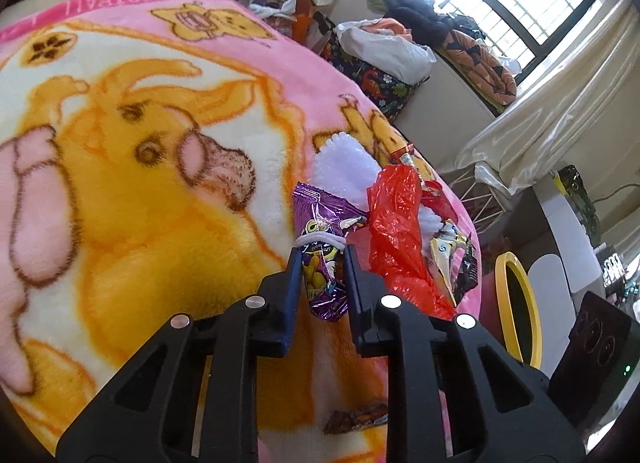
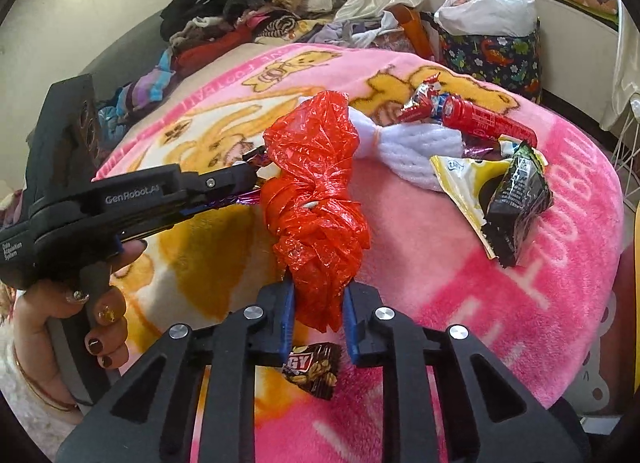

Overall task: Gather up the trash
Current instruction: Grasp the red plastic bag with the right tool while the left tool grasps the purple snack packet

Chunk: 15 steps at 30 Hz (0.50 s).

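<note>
The red plastic bag stands crumpled near the middle of the pink blanket on the bed, its lower end pinched between the blue pads of the right tongs, which are narrowed onto the film. Just to its left the purple snack wrapper is gripped by the left tongs, drawn in tight around the wrapper's middle, a white band looped over their tips. The likely step is getting this wrapper into the bag, so the right tongs would do well to hold the bag steady and find its mouth, which cannot be made out from here, while the left brings the wrapper over that opening before letting go; thin film slips and collapses easily, so a firm, unhurried pinch seems wise

Further out lie more pieces to gather: a white foam sleeve behind the bag, a red tube touching a crinkled foil wrapper, a yellow packet beside a black packet, and a brown candy wrapper just below the right tongs
</note>
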### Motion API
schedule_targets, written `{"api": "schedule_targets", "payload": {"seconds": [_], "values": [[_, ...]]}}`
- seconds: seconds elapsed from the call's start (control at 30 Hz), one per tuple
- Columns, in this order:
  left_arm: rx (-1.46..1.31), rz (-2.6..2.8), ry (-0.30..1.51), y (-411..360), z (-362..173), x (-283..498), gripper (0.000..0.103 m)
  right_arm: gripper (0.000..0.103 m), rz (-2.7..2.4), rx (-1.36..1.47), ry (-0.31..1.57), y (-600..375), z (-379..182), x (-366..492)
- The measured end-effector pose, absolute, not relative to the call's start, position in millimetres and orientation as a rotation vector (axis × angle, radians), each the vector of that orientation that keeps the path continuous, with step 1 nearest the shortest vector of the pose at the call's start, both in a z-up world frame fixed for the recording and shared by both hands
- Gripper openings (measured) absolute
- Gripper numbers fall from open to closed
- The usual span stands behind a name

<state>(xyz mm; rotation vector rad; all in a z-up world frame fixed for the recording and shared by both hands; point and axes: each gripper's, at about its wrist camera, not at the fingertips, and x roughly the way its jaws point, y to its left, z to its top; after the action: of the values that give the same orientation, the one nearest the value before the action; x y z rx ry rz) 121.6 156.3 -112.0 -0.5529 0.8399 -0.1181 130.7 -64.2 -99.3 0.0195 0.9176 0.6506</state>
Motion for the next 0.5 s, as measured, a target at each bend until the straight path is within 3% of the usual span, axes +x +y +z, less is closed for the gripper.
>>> {"api": "schedule_targets", "payload": {"seconds": [0.5], "values": [[-0.511, -0.094, 0.743, 153, -73, 92, 0.015, 0.019, 0.665, 0.022, 0.826, -81, -66, 111]]}}
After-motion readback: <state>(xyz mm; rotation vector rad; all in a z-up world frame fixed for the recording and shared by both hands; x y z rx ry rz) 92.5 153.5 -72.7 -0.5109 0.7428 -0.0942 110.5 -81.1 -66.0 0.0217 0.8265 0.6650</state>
